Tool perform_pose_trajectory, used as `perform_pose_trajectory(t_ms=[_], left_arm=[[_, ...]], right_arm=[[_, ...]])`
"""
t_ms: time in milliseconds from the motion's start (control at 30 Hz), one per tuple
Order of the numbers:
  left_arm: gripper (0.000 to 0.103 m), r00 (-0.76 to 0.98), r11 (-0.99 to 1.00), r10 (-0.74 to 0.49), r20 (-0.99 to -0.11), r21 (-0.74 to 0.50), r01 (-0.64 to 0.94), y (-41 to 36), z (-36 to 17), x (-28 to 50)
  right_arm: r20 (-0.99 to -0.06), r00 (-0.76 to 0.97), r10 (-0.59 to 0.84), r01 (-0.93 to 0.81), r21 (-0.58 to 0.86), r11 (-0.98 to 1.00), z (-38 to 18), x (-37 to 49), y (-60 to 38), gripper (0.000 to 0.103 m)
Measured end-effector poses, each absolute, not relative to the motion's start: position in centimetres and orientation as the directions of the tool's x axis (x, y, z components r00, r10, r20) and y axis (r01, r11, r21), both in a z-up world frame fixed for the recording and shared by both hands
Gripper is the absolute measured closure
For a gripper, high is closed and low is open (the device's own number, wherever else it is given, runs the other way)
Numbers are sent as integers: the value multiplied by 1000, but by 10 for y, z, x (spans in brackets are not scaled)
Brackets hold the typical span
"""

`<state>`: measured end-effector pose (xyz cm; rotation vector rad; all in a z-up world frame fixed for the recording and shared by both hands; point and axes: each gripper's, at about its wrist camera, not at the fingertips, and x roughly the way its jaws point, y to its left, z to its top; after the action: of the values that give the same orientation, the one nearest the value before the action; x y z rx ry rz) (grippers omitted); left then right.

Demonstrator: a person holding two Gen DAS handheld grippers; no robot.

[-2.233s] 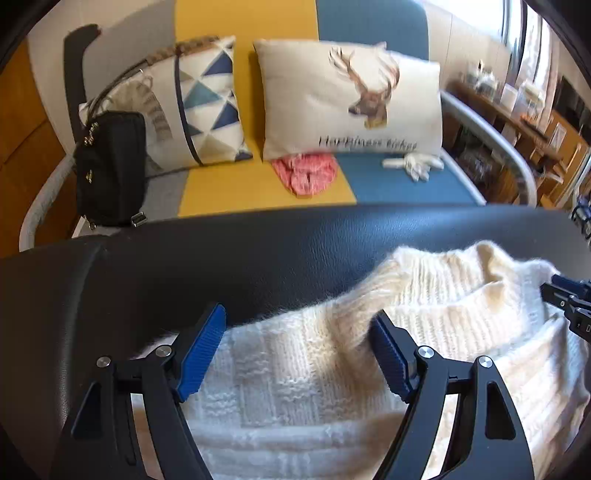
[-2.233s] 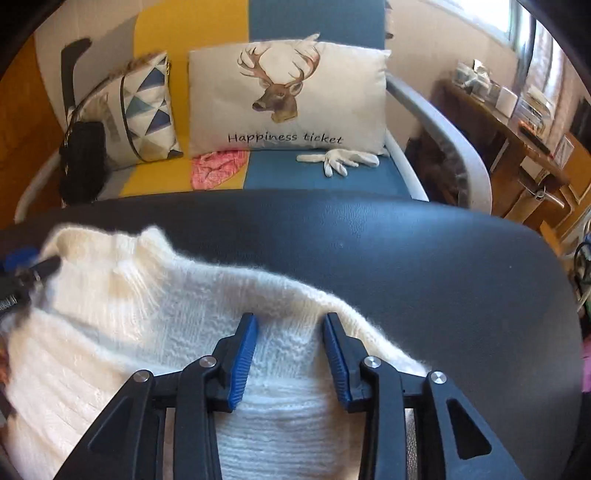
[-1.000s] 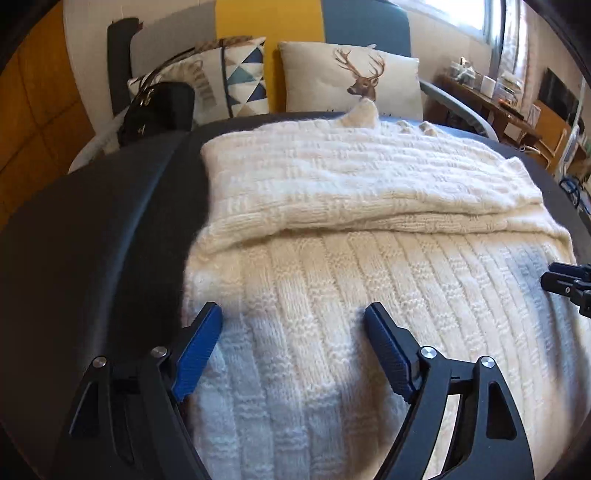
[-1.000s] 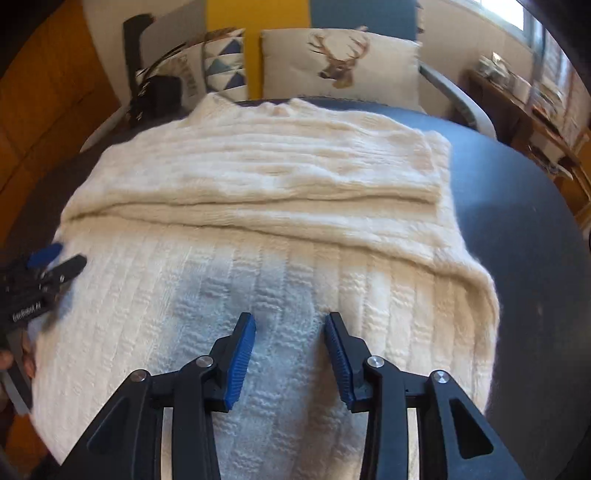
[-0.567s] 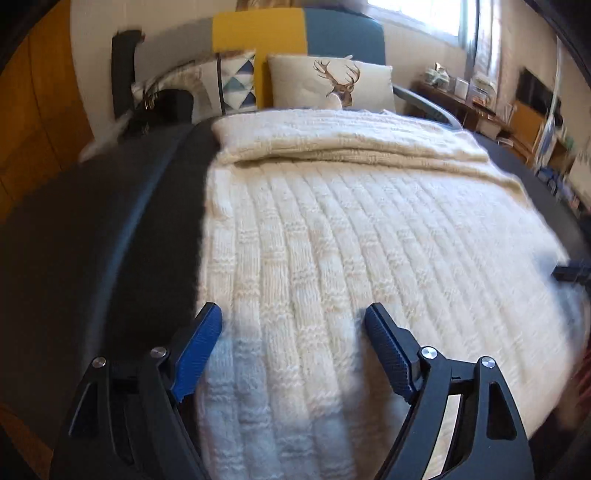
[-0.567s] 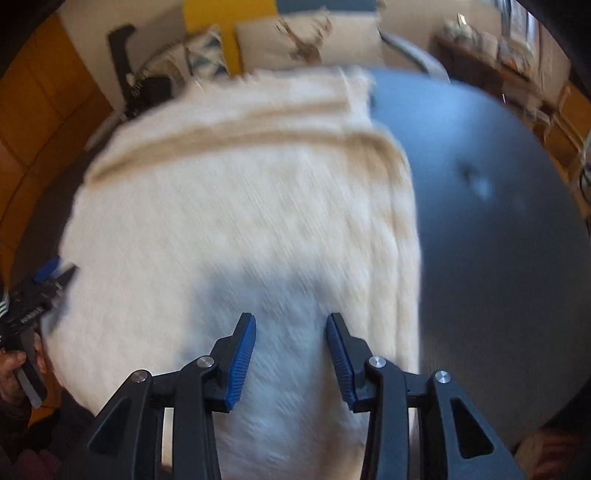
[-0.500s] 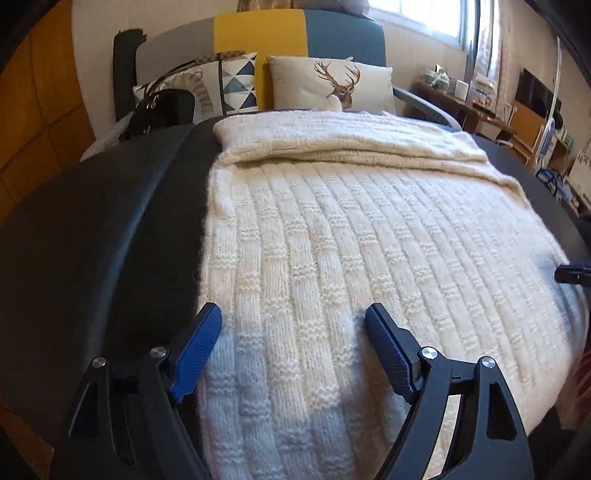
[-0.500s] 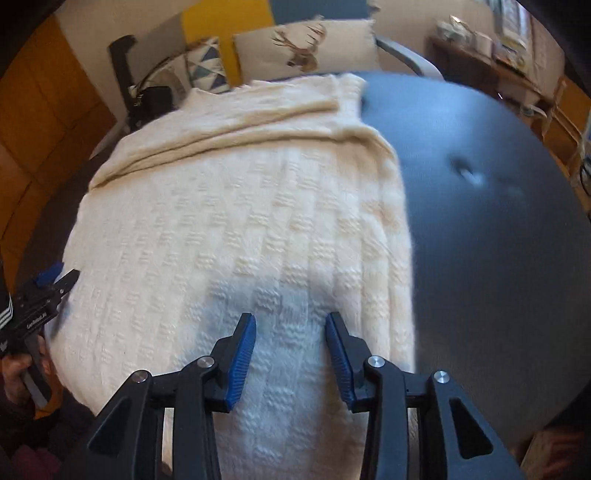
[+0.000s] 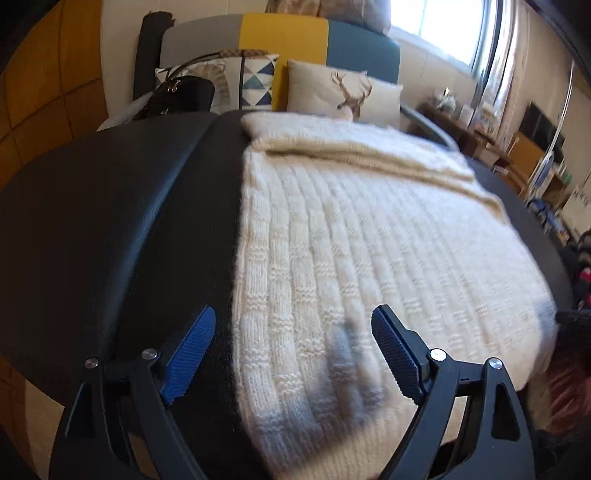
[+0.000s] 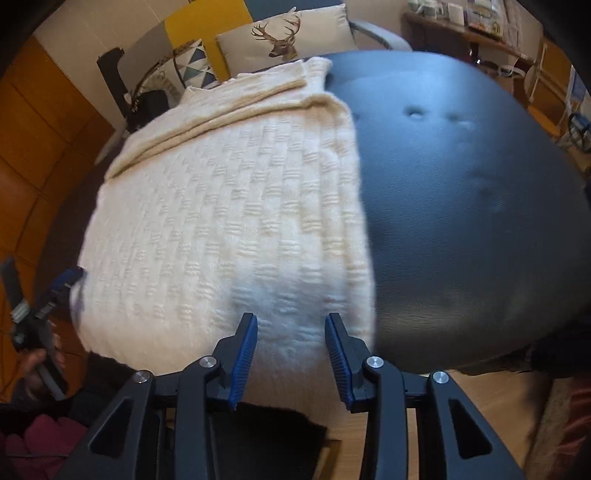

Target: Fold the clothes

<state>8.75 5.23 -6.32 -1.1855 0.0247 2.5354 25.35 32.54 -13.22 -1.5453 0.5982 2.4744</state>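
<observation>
A cream knitted sweater (image 9: 369, 229) (image 10: 229, 192) lies spread on a black padded table (image 9: 110, 221) (image 10: 461, 184). Its far part is folded back on itself, and its near hem reaches the table's near edge. My left gripper (image 9: 291, 314) hovers over the sweater's near left edge; its jaws are opening wide and the pads press on nothing. It also shows at the left of the right wrist view as the left gripper (image 10: 48, 295), held by a hand. My right gripper (image 10: 291, 319) hangs over the near right hem, part open, pads clear of the knit.
Behind the table stands a sofa with a deer cushion (image 9: 343, 92) (image 10: 284, 33), a triangle-pattern cushion (image 9: 255, 77) and a black handbag (image 9: 177, 96). A wooden sideboard (image 9: 480, 136) lines the right wall. Wooden floor (image 10: 480, 406) shows below the table's near edge.
Both grippers have drawn back from the sweater's far end to its near hem. The left jaws stand a little wider. The sweater has not shifted over the last second.
</observation>
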Motion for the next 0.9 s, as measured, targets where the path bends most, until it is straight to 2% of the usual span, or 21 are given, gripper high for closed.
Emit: perform_pose_trajectory(t_ms=[200,433,567,633,800,900], left_arm=[[14,-562,-942,237,-792,-46,-332,64,-82,92],[14,-595,-941,316,-739,-162,-298,40,-58,105],[14,-550,-906,371,-748,-164,-389,55,-65,110],[14,-503,-906,346,-792,-142,-399,63,-79,105],[14,-571,-877,449,-687,-218,-428,59,-45,112],[14,-557,-869,446,-700,-189,-458,73,-44,102]], right_arm=[[-891,-430,-146,-379,325,-866,-153,254,339,64],[-835,-526,-162,-313,367,-876,-117,232,325,64],[-897,-426,-118,-305,265,-915,-143,198,308,63],[-899,-428,-88,-282,225,-932,-137,193,302,62],[-858,-502,-113,-254,271,-928,-109,181,298,61],[-856,-506,-103,-251,261,-932,-109,166,298,61]])
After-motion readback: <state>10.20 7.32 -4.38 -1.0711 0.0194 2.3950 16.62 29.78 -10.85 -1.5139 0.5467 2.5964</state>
